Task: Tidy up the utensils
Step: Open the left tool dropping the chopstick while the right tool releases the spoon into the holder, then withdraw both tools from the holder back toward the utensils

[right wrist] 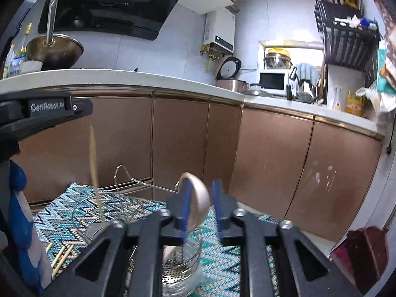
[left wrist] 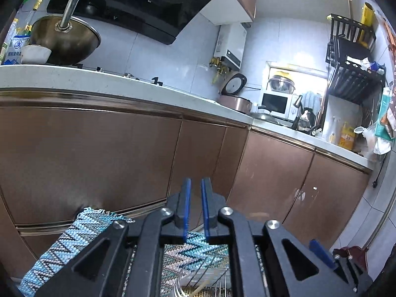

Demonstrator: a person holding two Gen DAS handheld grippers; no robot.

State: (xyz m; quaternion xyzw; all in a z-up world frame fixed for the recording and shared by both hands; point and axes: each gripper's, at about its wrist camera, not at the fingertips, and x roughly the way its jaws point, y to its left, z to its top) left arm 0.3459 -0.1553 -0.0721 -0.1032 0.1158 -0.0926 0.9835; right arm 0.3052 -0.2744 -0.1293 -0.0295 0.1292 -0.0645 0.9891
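In the right wrist view my right gripper [right wrist: 201, 206] is open, just above a wire utensil caddy [right wrist: 182, 259]. A pale spoon [right wrist: 195, 203] stands in the near cup of the caddy, its bowl up beside the left finger. My left gripper shows at the left edge [right wrist: 49, 110]; a chopstick [right wrist: 95, 173] hangs below it, blurred, over the caddy's other cup [right wrist: 99, 222]. Several chopsticks [right wrist: 59, 257] lie on the patterned mat [right wrist: 123, 203]. In the left wrist view the left gripper [left wrist: 195, 199] has its fingers nearly closed with a narrow gap and nothing seen between them.
Brown cabinet doors [right wrist: 178, 138] and a white countertop [right wrist: 123, 76] stand behind the mat. A wok [right wrist: 54, 49] sits on the stove. A rice cooker [right wrist: 230, 76], microwave [right wrist: 272, 80] and dish rack [right wrist: 346, 37] are at the back right.
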